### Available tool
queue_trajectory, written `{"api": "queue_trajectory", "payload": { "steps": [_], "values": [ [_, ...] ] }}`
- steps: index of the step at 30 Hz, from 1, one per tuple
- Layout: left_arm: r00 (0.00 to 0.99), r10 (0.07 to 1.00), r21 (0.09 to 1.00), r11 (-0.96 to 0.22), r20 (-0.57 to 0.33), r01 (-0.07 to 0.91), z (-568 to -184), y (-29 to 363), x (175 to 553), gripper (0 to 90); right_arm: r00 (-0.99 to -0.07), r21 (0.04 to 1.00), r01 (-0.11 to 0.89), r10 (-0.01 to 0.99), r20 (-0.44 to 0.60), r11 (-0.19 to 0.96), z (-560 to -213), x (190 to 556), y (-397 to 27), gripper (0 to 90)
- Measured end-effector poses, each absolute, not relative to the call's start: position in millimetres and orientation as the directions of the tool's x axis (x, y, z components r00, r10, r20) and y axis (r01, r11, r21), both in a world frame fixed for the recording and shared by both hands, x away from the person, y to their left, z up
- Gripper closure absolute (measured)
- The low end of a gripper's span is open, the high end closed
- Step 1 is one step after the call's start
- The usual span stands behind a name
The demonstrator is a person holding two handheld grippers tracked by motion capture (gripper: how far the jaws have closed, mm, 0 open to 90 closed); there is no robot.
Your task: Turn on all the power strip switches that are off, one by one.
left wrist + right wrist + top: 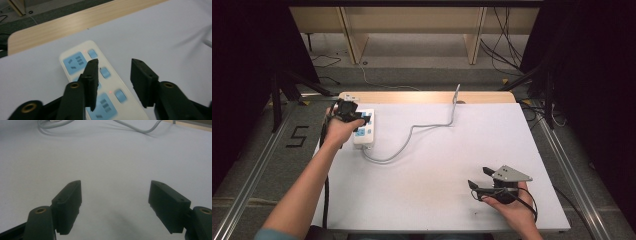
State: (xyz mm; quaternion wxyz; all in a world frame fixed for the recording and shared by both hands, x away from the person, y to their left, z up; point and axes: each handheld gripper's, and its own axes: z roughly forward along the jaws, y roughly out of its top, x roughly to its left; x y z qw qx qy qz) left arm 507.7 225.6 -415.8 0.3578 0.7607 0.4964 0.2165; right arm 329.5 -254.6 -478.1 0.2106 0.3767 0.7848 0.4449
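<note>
A white power strip [363, 131] with blue sockets and blue switches lies at the table's far left; small red lights glow beside its switches [105, 72]. My left gripper [362, 118] hovers right over the power strip [75, 53], jaws open, nothing between them. Its left jaw stands above the strip's middle and its right jaw past the strip's edge. My right gripper [477, 177] rests low at the near right of the table, open and holding nothing, pointing left. In the right gripper view its jaws [115, 187] stand wide over bare white surface.
The strip's grey cable [412, 131] loops across the white table top [452, 165] to a metal bracket [456, 95] at the wooden far edge [422, 96]. The cable [140, 128] also crosses the top of the right gripper view. Dark stands flank the table.
</note>
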Motion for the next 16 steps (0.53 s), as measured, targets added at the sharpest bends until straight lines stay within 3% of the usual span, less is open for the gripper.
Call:
{"api": "queue_trajectory", "payload": {
  "steps": [1,3,4,6,7,11,16],
  "values": [
    [0.442,0.894,0.778,-0.228,-0.07,0.585,-418.9,226.5,482.4,47.8,-0.628,0.857,0.404,0.778,0.005,0.32,-478.2,329.7,-254.5,27.8],
    [0.438,0.895,0.79,-0.203,-0.091,0.579,-420.7,226.1,469.0,43.2,-0.628,0.857,0.404,0.778,0.004,0.321,-478.2,329.6,-254.3,27.8],
    [0.443,0.892,0.799,-0.198,-0.094,0.568,-422.5,224.9,455.6,34.1,-0.629,0.857,0.403,0.778,0.004,0.322,-477.8,329.1,-253.7,27.8],
    [0.485,0.871,0.82,-0.219,-0.08,0.528,-430.2,218.5,414.7,29.1,-0.63,0.856,0.404,0.777,0.004,0.323,-478.1,329.2,-253.1,27.8],
    [0.485,0.871,0.82,-0.219,-0.08,0.528,-430.2,218.5,414.7,26.4,-0.63,0.856,0.404,0.777,0.004,0.323,-478.1,329.2,-253.1,27.8],
    [0.57,0.821,0.823,-0.293,-0.045,0.487,-447.2,201.7,365.6,22.8,-0.634,0.855,0.401,0.774,0.0,0.328,-478.9,330.0,-251.7,27.8],
    [0.603,0.798,0.822,-0.334,-0.014,0.461,-454.7,191.9,349.1,21.1,-0.632,0.854,0.402,0.775,-0.001,0.329,-478.4,330.4,-250.4,27.8]
  ]
}}
